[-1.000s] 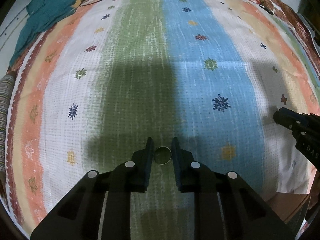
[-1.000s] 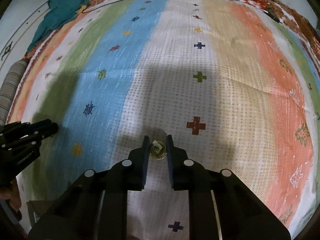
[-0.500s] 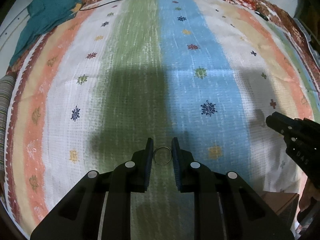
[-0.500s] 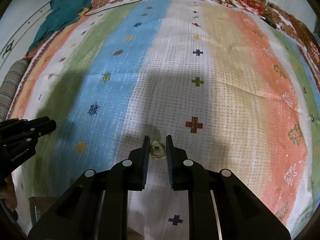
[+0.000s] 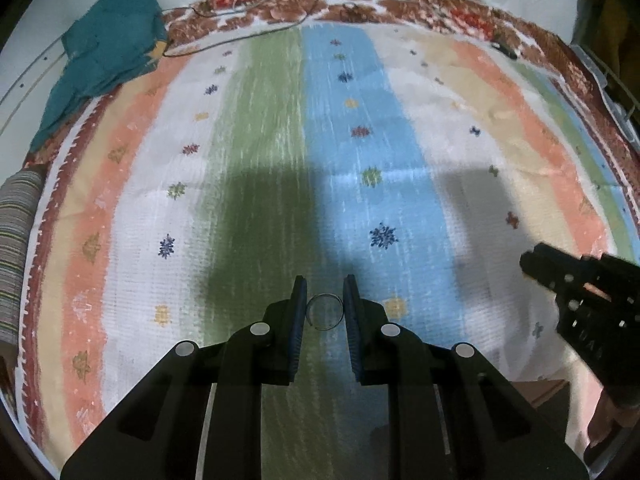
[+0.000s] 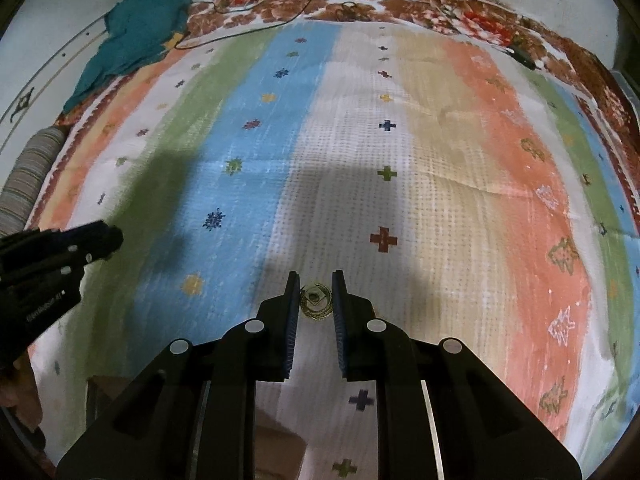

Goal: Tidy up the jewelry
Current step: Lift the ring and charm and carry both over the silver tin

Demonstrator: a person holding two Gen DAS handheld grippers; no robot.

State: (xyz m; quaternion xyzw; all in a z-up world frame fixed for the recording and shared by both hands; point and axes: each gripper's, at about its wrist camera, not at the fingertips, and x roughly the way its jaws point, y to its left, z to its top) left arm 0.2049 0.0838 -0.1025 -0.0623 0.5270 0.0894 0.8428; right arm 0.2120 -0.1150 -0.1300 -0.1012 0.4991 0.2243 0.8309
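In the left wrist view my left gripper is shut on a thin plain metal ring, held upright between the pads above the green and blue stripes. In the right wrist view my right gripper is shut on a small ornate gold ring above the white stripe. Both pieces hang clear of the striped bedspread. Each gripper shows in the other's view: the right gripper at the right edge, the left gripper at the left edge.
A teal cloth lies at the far left corner, with thin cables along the far flowered border. A striped bolster sits at the left. A brown box shows at the near edge, below the right gripper.
Both grippers have risen with their rings, so the bedspread looks farther away and more of its far border shows. The grips have not changed.
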